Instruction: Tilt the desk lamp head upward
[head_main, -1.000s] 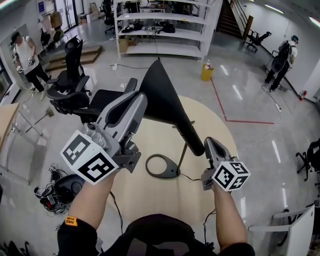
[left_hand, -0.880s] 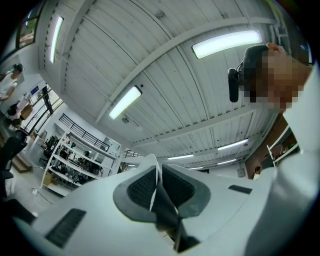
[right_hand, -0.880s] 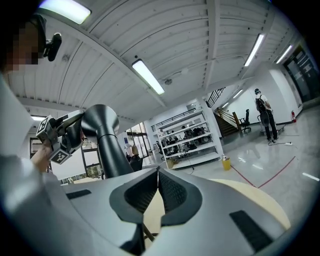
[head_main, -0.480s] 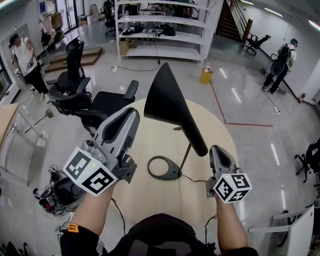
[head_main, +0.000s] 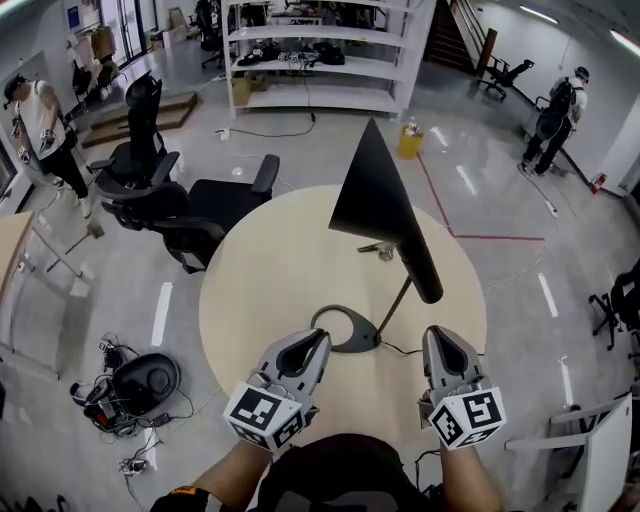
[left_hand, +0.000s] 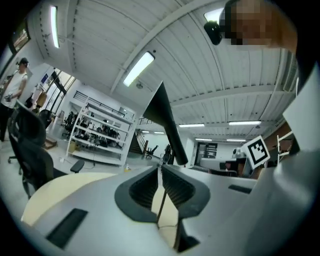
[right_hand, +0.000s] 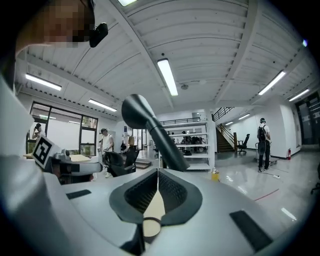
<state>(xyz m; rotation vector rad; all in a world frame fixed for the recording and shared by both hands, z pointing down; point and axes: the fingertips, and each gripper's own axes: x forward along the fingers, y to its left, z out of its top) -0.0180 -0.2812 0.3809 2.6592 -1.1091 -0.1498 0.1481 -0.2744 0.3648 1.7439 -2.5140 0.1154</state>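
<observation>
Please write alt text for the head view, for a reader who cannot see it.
A black desk lamp with a cone-shaped head stands on a round pale wooden table. Near the viewer, the grey left gripper and right gripper point toward it, holding nothing.

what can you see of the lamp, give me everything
The lamp is matte black all over. Its head is a long cone: narrow rounded end toward the person, wide end away and, in the left gripper view, higher. A thin stem leans from under the head down to a flat oval ring base, which rests on the round pale table. Nothing else touches it: the left tool and right tool, both shut, sit short of the base.
</observation>
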